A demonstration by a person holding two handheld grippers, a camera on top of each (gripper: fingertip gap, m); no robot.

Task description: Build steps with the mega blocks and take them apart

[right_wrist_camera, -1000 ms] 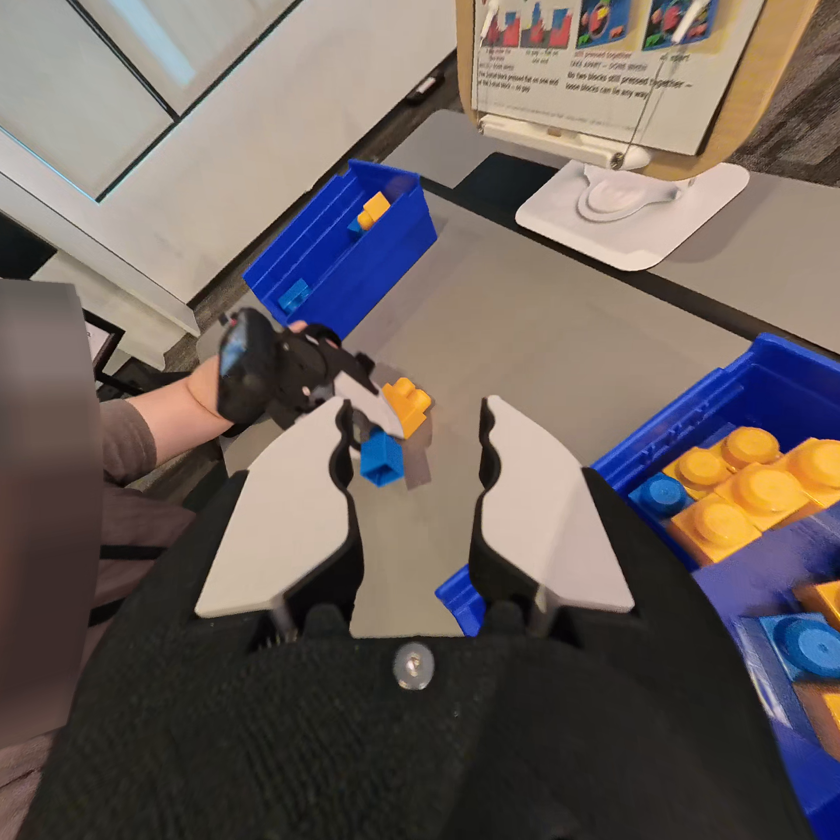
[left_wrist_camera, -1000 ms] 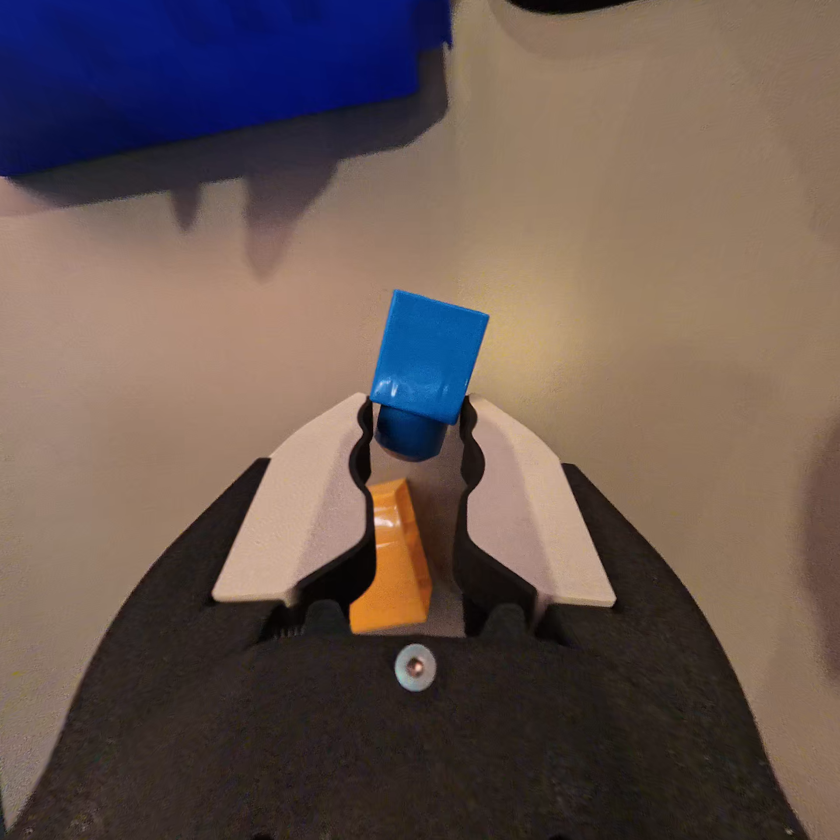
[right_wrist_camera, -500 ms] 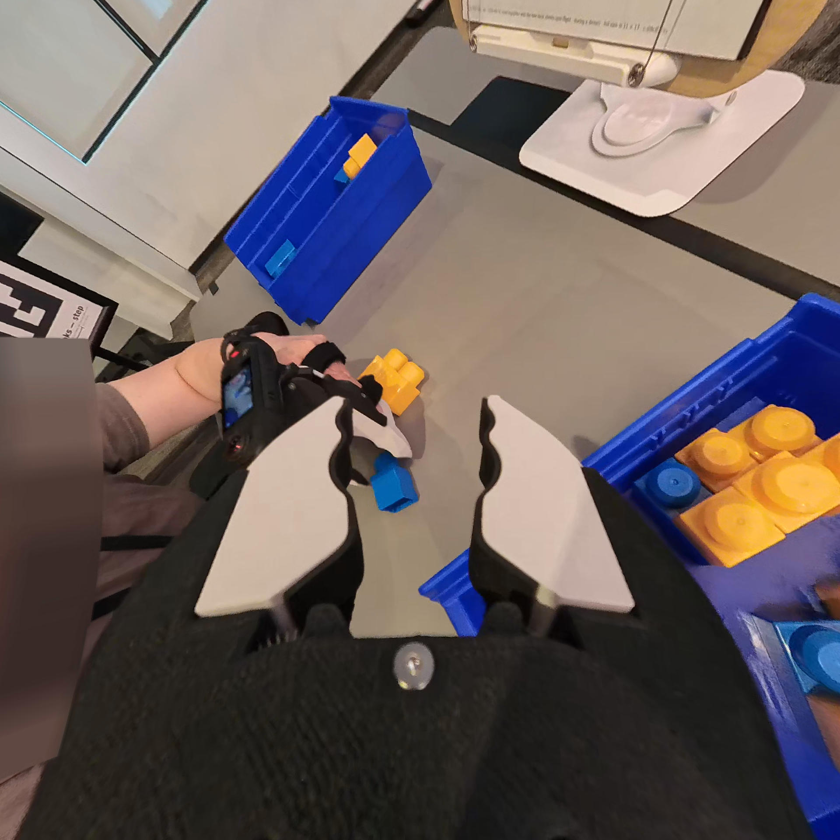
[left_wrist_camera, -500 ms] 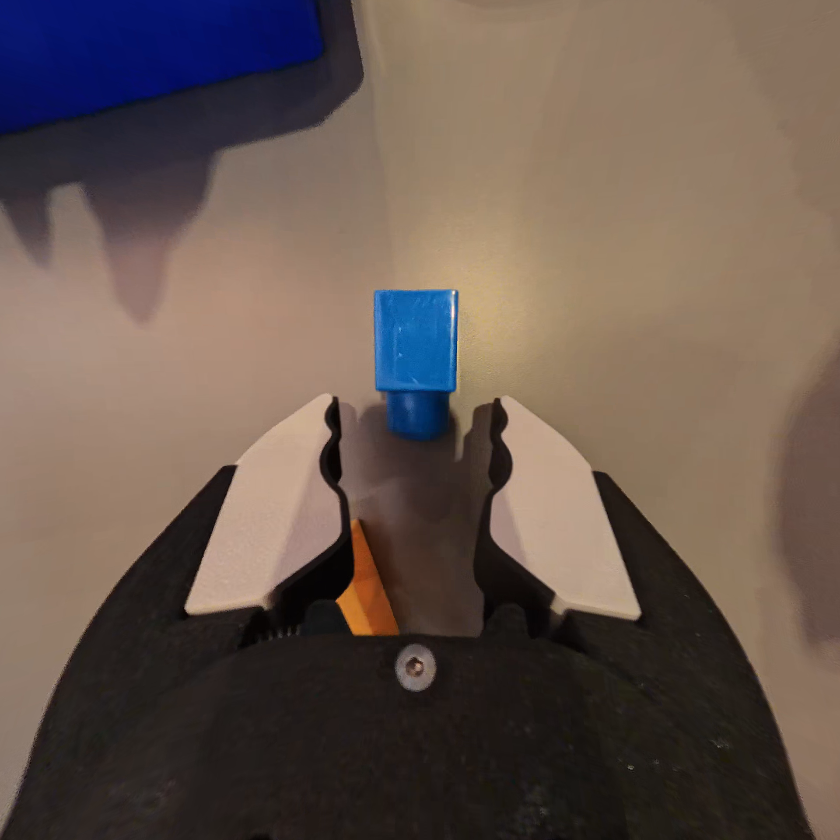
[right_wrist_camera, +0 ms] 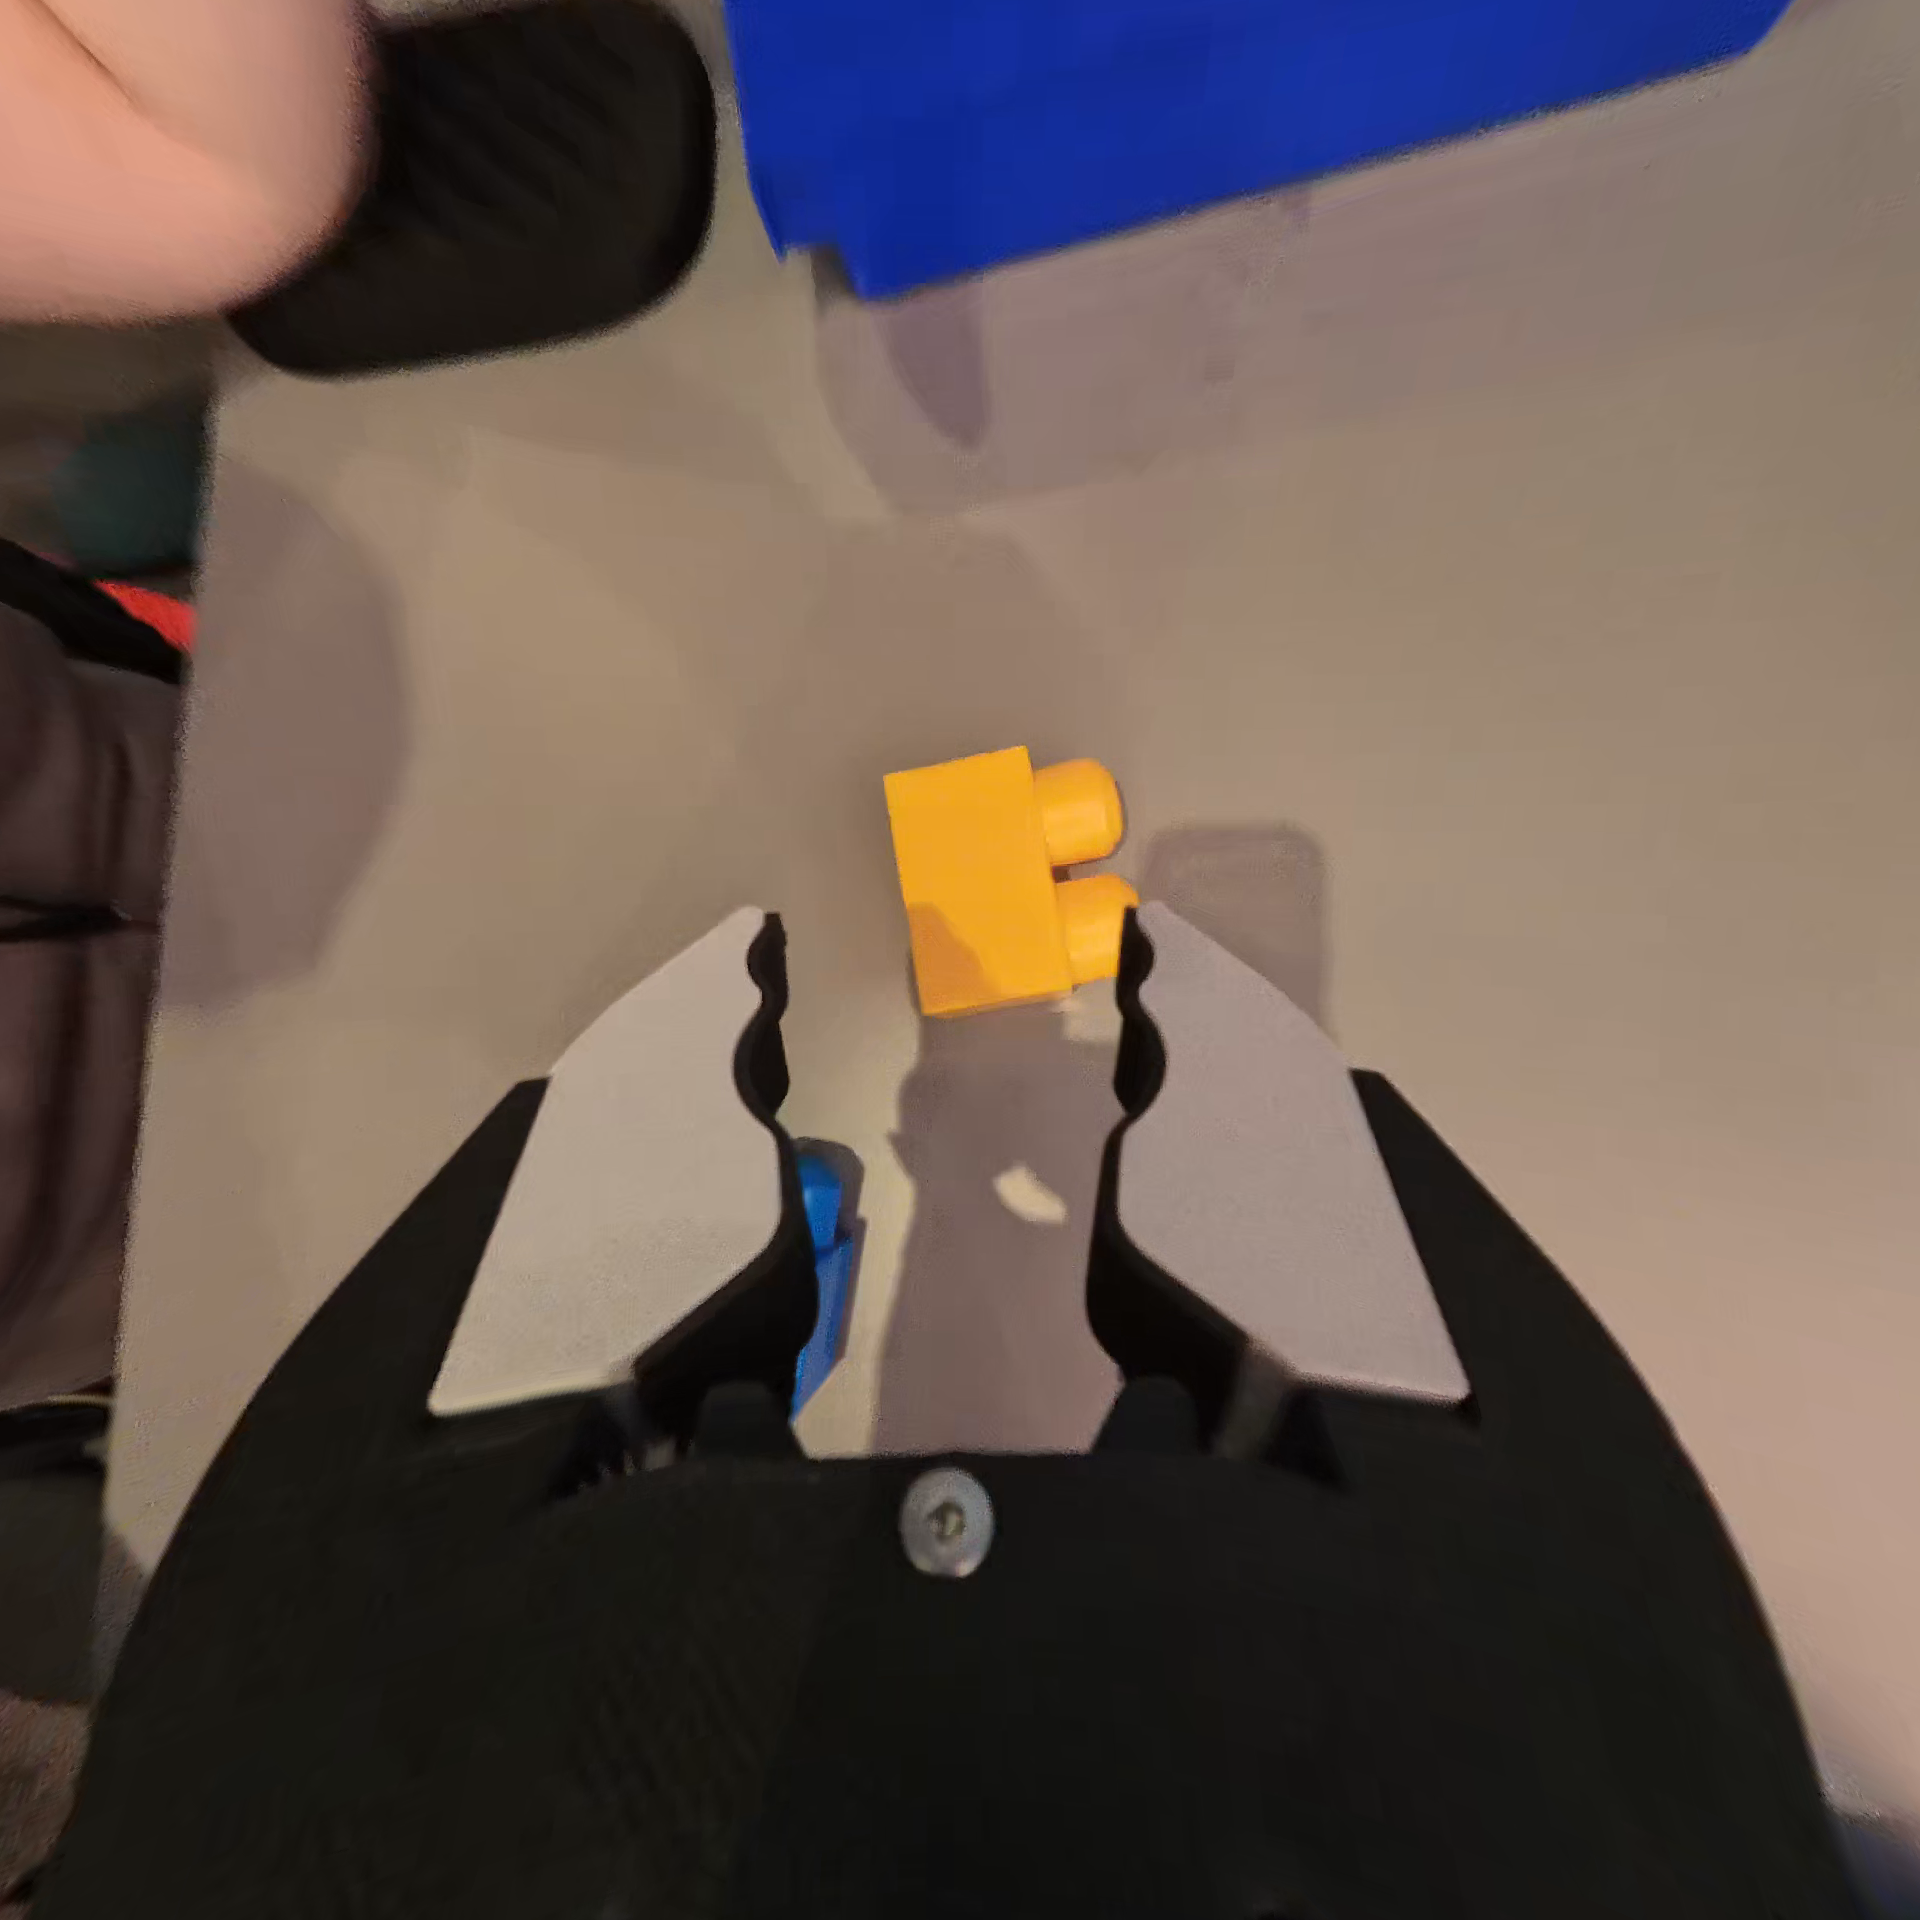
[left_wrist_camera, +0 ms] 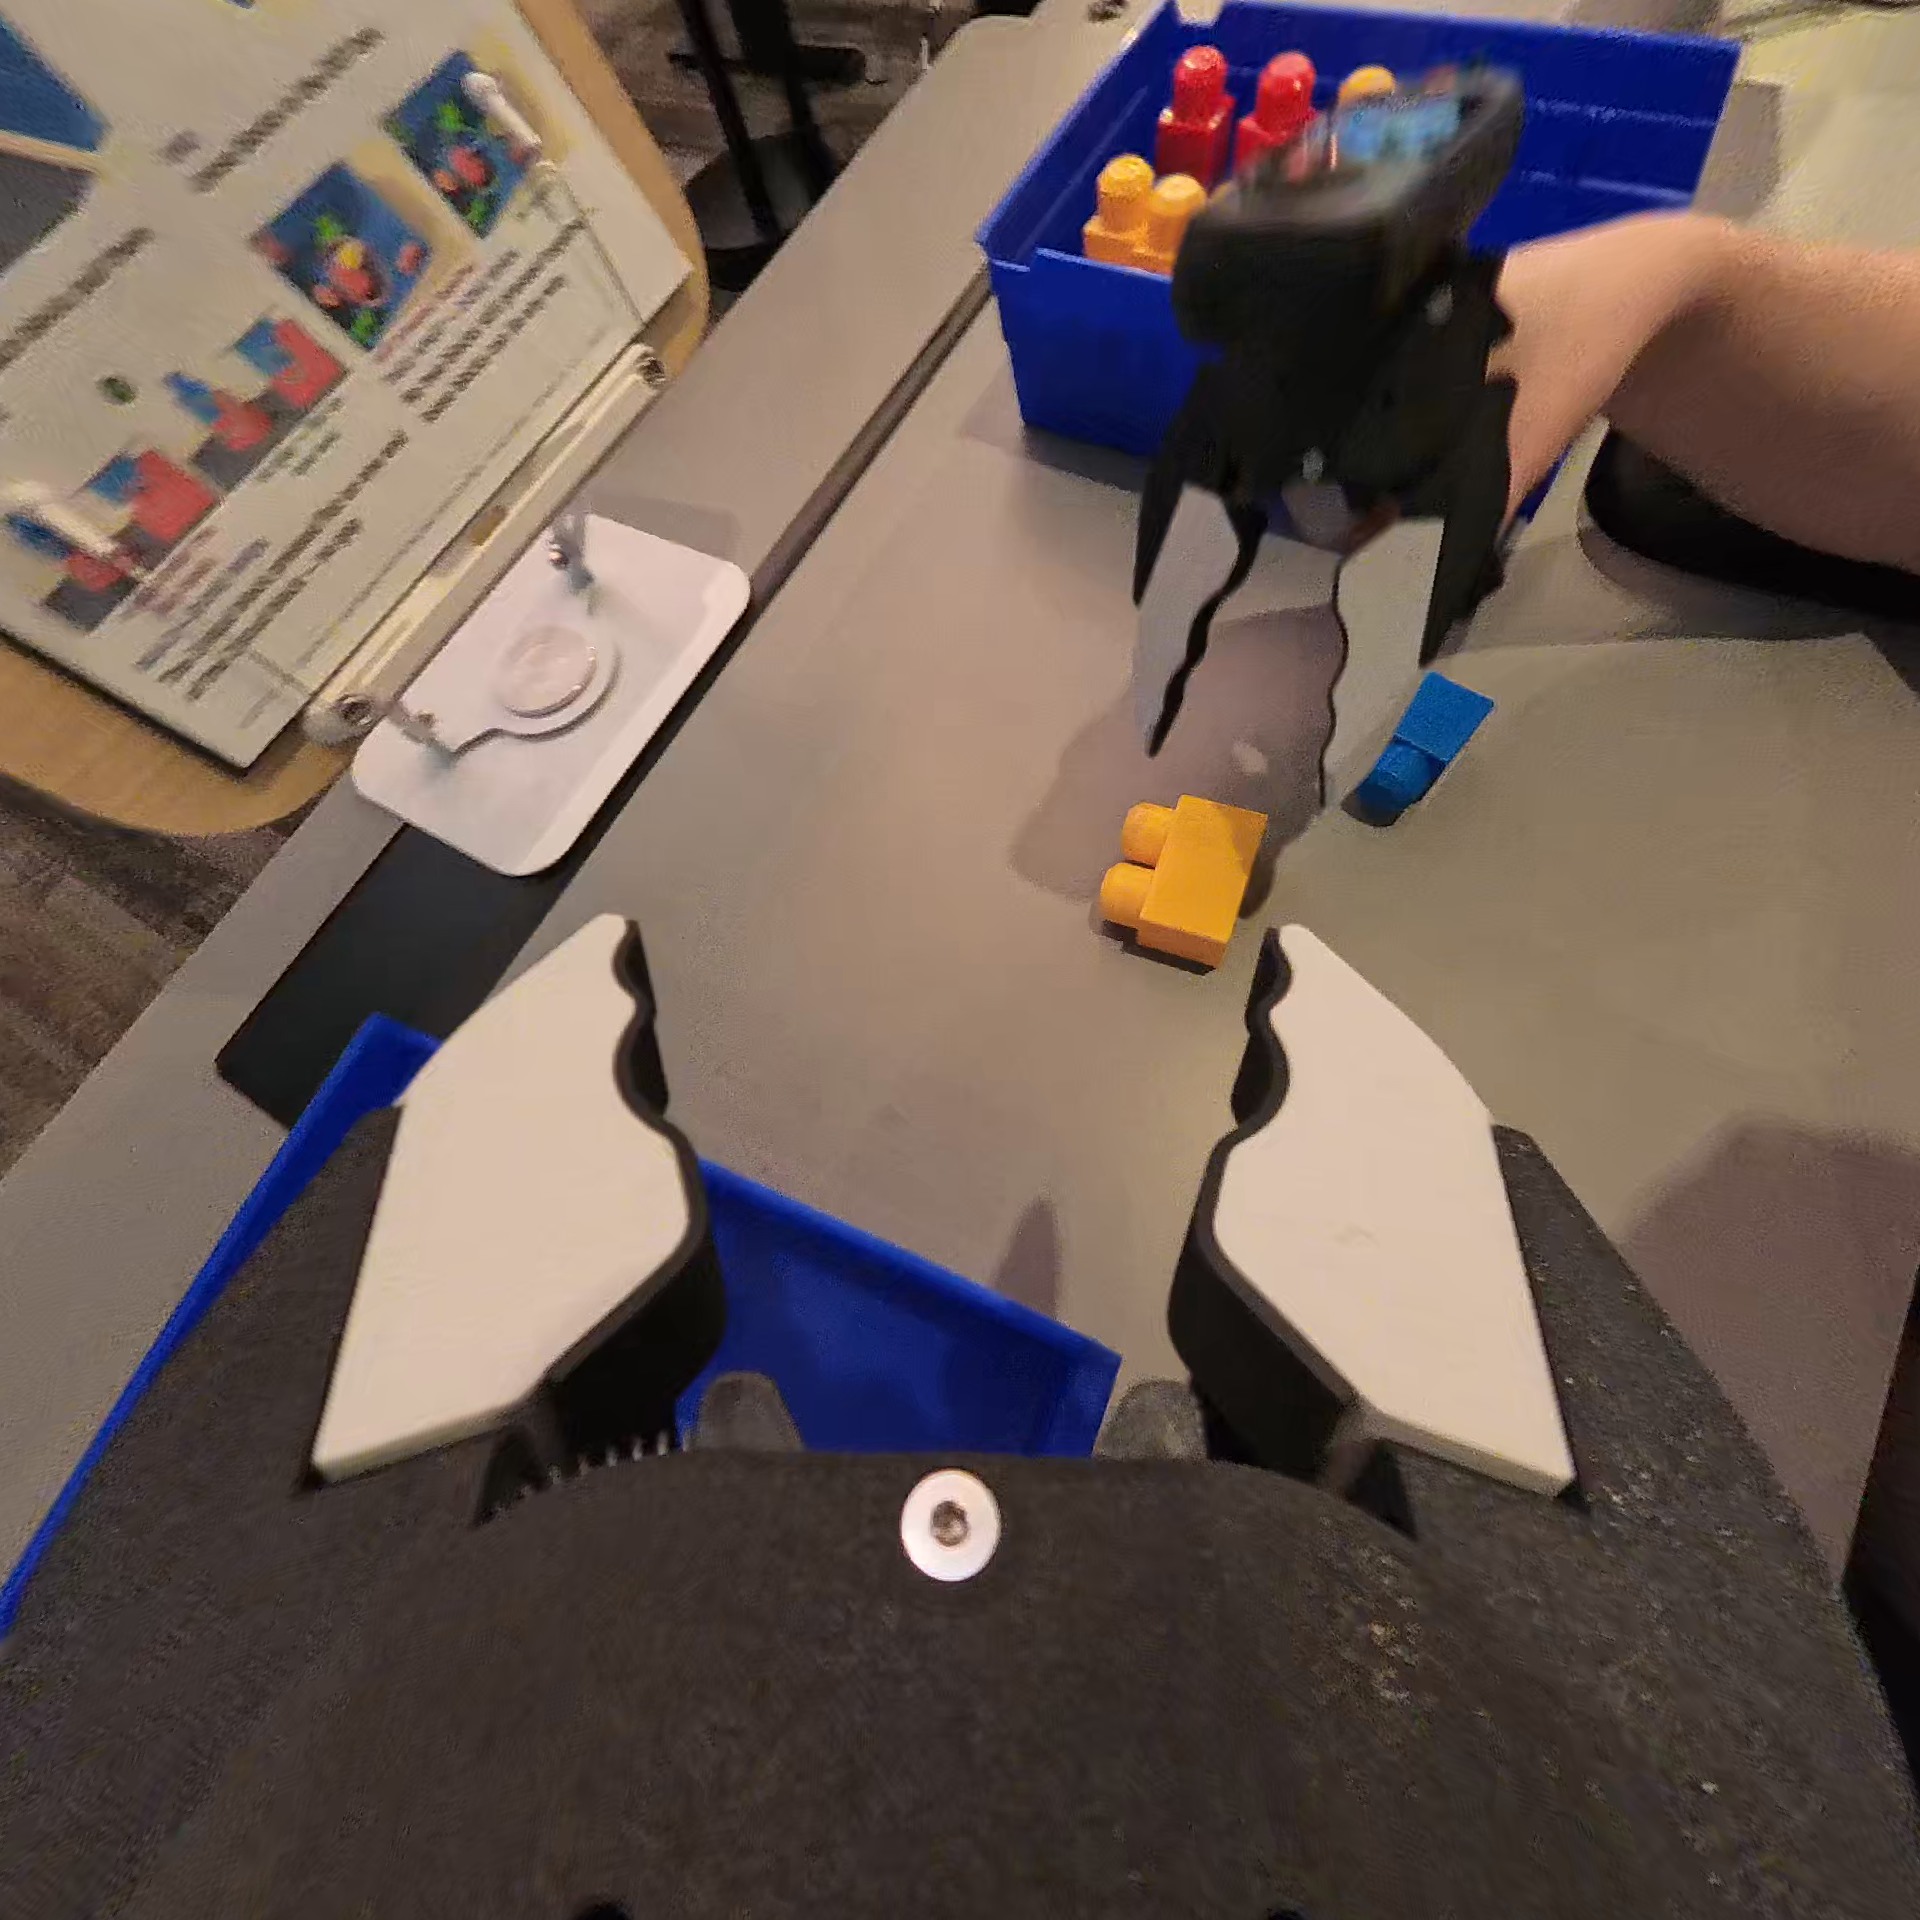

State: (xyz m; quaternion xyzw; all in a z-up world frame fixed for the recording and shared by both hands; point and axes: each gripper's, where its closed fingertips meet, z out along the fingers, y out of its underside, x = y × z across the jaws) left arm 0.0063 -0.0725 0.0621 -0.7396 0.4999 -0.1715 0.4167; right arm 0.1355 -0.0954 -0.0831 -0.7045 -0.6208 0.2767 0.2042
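Two smooth plastic blocks on matte grey table (left_wrist_camera: 883,644), orange block (right_wrist_camera: 982,883) two-studded, blue block (left_wrist_camera: 1418,746) single-studded, both tools gaping, empty.

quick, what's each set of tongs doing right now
Left tongs: open, empty, above the near blue bin.
Right tongs: open, empty, over the orange block.

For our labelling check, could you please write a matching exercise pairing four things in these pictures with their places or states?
Things:
1. two-stud orange plastic block
2. one-stud blue plastic block
3. red plastic blocks
4. right claw

Places or states:
A. standing in the far blue plastic bin
B. on its side, right below the open right claw
C. open, tips above the grey table
D. on its side, off to the side of the right claw's tips

Pairs: 1-B, 2-D, 3-A, 4-C
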